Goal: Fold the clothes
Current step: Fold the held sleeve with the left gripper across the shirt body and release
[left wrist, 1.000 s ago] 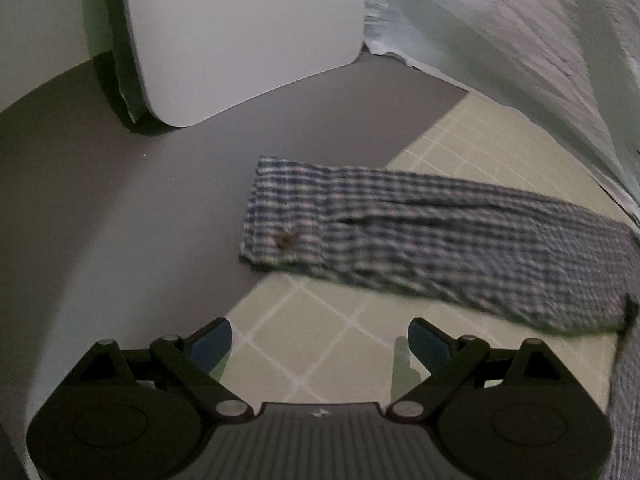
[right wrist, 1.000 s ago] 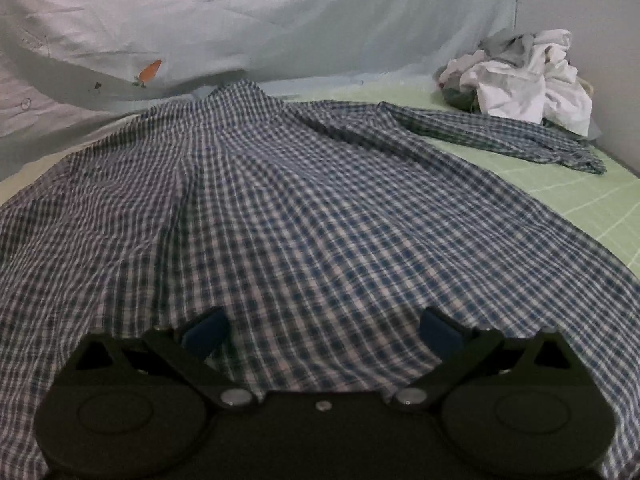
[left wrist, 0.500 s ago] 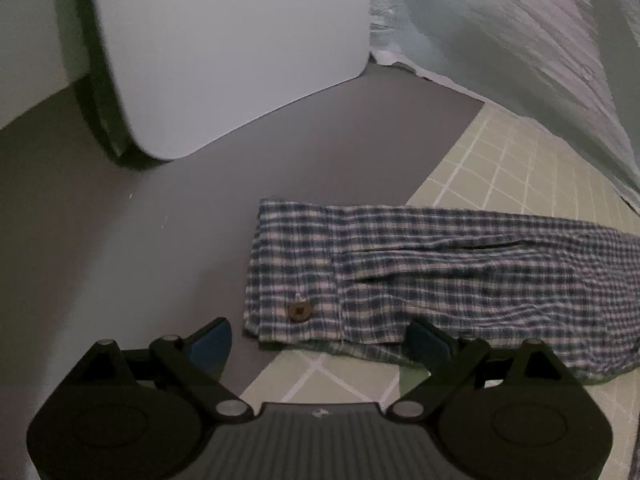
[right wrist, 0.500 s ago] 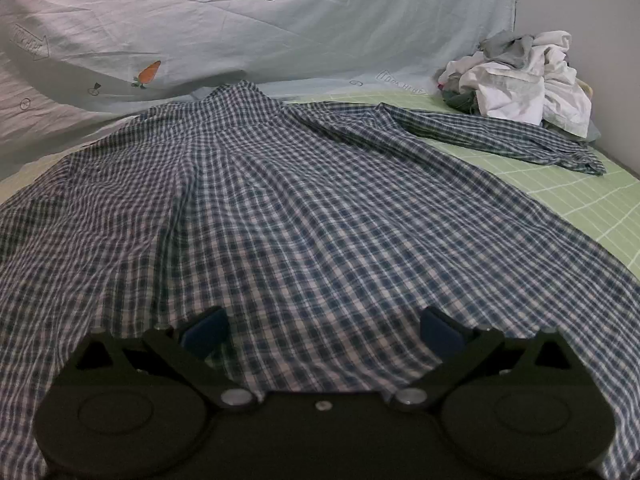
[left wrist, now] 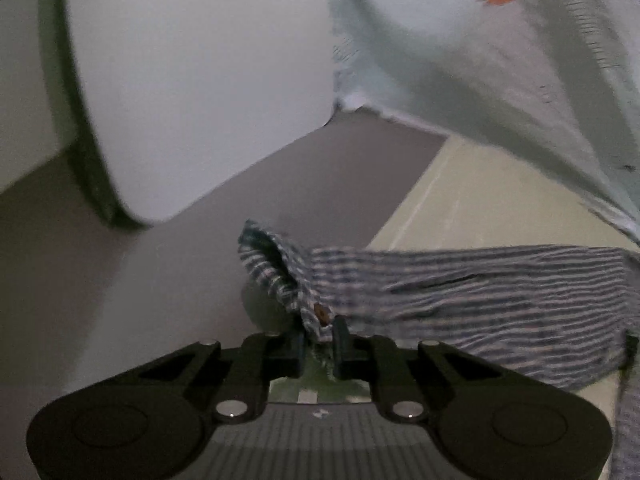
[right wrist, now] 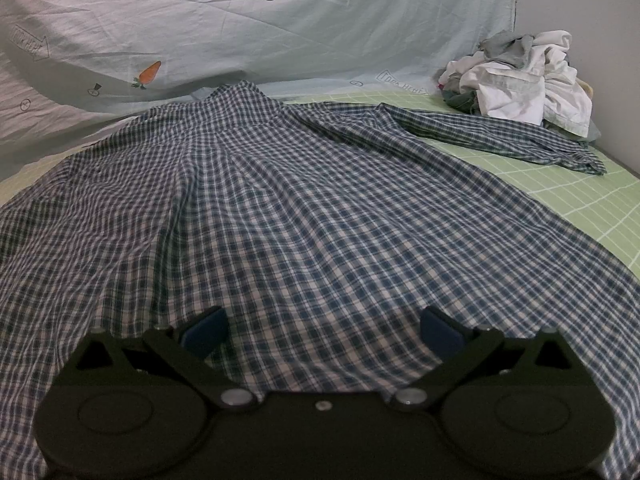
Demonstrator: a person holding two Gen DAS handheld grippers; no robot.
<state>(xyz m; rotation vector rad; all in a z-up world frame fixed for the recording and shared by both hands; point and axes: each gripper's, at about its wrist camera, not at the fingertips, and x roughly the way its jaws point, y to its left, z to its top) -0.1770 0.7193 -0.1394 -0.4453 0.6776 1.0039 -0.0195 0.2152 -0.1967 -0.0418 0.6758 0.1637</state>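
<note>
A blue-and-white checked shirt [right wrist: 312, 216] lies spread flat on a green gridded sheet [right wrist: 592, 208]. Its far sleeve [right wrist: 512, 140] stretches to the right. In the left wrist view my left gripper [left wrist: 318, 344] is shut on the cuff [left wrist: 288, 276] of the other sleeve [left wrist: 480, 292], by a brown button [left wrist: 321, 312], and holds it lifted off the surface. My right gripper [right wrist: 322, 328] is open and empty, low over the shirt's lower body.
A heap of white and grey clothes [right wrist: 520, 76] sits at the back right. A pale blue printed sheet [right wrist: 256, 20] hangs behind the shirt. A white panel [left wrist: 192, 80] stands beyond a grey surface [left wrist: 192, 264] left of the green sheet.
My left gripper moved forward onto the sleeve cuff, shut on it and lifted it. My right gripper stayed open and hardly moved.
</note>
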